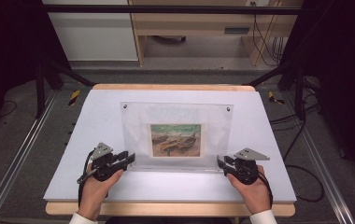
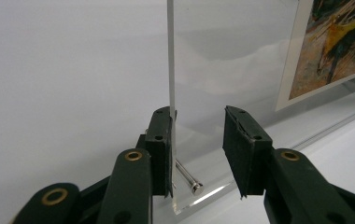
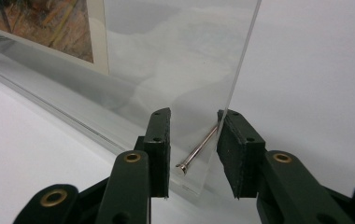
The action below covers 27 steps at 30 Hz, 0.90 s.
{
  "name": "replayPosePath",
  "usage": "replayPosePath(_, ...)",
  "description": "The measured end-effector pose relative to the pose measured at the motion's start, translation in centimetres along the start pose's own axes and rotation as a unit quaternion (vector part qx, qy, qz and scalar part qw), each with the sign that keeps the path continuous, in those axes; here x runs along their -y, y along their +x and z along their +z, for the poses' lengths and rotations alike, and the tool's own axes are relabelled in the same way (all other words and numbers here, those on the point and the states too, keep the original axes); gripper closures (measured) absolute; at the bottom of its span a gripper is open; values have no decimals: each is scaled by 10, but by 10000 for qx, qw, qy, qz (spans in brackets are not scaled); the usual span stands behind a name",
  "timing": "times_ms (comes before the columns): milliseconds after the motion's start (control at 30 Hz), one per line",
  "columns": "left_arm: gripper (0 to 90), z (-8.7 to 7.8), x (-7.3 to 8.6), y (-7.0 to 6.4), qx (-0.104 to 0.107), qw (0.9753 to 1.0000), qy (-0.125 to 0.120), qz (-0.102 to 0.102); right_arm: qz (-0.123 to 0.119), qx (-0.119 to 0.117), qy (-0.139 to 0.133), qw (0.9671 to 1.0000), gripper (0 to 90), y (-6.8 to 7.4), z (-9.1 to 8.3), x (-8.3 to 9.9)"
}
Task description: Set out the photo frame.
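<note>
Your left gripper sits at the near left corner of the clear acrylic frame, and your right gripper at its near right corner. The frame holds a boat picture and rests on the white board, towards the board's near edge.

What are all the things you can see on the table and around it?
Frame: one, clear, standing mid-table between the claws.
Picture: one, orange and green boats, inside the frame.
Pins: four, silver, at the frame's corners.
Table: one, white top with wooden edge.
Desk: one, pale wood, behind the table.
Cables: several, black, on the floor at right.
Left claw: one, black, open, at the frame's left lower corner.
Right claw: one, black, open, at the right lower corner.
Hands: two, holding the claws.
</note>
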<state>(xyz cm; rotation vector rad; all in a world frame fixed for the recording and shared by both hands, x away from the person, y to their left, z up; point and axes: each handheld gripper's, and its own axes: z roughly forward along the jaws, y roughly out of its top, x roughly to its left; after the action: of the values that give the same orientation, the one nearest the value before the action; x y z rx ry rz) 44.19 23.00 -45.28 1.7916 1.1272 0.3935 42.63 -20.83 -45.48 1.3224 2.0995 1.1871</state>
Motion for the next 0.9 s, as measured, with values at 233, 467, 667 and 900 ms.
replayPosePath(233,623,-1,1,-2,6,10000,45,43,-52,-5,26,10000,653,0,-1,1)
replayPosePath(467,618,-2,2,-3,24,9999,111,97,-41,-2,78,10000,652,1,-2,3)
replayPosePath(667,611,-2,3,-4,38,9997,179,165,-74,11,127,9999,652,2,-2,5)
replayPosePath(900,608,-3,4,-4,56,9995,222,208,-120,20,146,9998,652,2,-3,6)
